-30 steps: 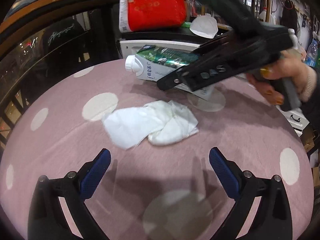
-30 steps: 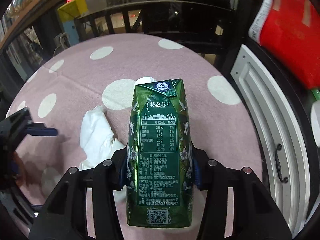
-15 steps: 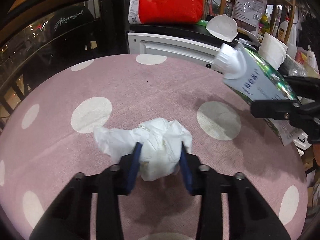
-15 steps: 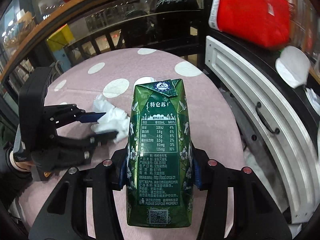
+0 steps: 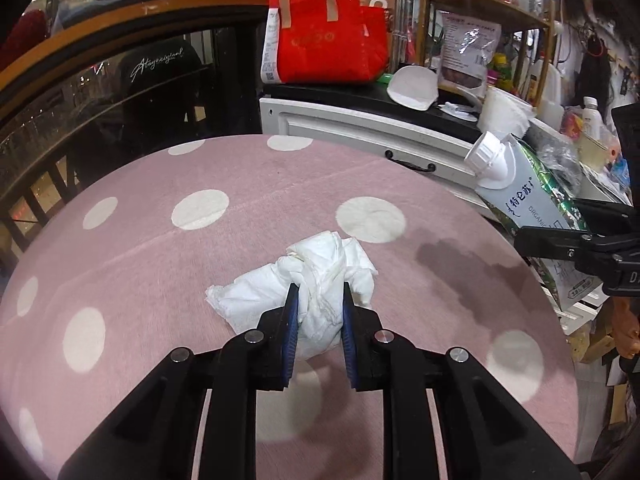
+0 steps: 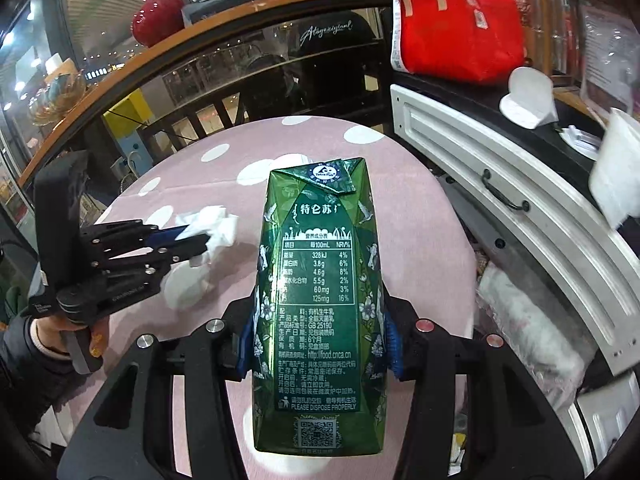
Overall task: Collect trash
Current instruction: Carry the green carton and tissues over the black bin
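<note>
Round pink polka-dot table (image 5: 132,240), largely bare. Above its right edge, green milk carton (image 6: 318,300) clamped upright across its sides in right tongs (image 6: 318,344). Over the table's middle, crumpled white tissue (image 5: 320,284) squeezed between blue pads (image 5: 290,328) of left tongs (image 5: 318,330), jaws closing.

Round tabletop (image 5: 240,256) under pink cloth with white dots. Red tote bag (image 5: 328,36) set on dark counter behind. White drawer front (image 5: 360,136) with black handle (image 5: 410,162). Red vase (image 6: 154,16) on curved ledge.
</note>
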{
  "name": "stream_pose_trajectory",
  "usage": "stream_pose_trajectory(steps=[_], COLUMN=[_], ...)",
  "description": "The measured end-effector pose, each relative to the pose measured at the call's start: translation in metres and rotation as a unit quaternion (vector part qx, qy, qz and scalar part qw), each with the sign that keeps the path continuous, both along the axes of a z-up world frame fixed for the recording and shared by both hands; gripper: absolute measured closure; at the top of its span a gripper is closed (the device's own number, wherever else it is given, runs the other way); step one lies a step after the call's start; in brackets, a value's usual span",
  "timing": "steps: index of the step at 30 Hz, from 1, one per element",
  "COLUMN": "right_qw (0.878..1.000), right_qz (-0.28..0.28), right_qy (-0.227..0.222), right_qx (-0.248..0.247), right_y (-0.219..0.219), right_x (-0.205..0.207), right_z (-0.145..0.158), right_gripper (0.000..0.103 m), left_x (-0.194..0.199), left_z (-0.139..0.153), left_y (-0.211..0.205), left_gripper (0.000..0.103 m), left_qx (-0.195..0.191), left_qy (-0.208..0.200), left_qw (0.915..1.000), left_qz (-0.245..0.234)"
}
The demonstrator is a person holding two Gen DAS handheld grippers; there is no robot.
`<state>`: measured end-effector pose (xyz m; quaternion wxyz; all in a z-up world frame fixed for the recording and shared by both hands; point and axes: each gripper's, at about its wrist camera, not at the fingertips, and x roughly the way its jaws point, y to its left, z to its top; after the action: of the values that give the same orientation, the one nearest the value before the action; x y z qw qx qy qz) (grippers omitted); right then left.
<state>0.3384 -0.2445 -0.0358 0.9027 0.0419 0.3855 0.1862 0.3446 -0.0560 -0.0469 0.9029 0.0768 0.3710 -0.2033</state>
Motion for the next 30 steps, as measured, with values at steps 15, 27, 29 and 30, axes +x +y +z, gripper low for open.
stream_pose_trajectory(steps=[15,27,29,30], right_qw=[0.999,0.992,0.991,0.989], right_qz=[-0.035,-0.120,-0.131,-0.138], right_qy=[-0.030,0.024,0.040,0.049], right_qx=[-0.015,-0.009,-0.010,-0.013], right_y=[-0.037,-0.099,-0.107,-0.111], right_x=[-0.118,-0.163,-0.165,-0.164], right_z=[-0.001,-0.052,-0.065,-0.073], right_gripper=[0.054,0.054,0.054,0.054], left_x=[-0.103,-0.156,-0.161,-0.164], left_z=[0.015,0.007,0.006,0.006], left_y=[-0.044,-0.096,-0.107,-0.112], left_gripper=[0.084,0.084,0.084,0.084], left_qx=[-0.033,-0.060,-0.064,-0.065], left_qy=[-0.016,-0.004,-0.001,0.001], left_qw=[0.9984,0.9937,0.9925,0.9918], left_qz=[-0.044,-0.095,-0.105,-0.110])
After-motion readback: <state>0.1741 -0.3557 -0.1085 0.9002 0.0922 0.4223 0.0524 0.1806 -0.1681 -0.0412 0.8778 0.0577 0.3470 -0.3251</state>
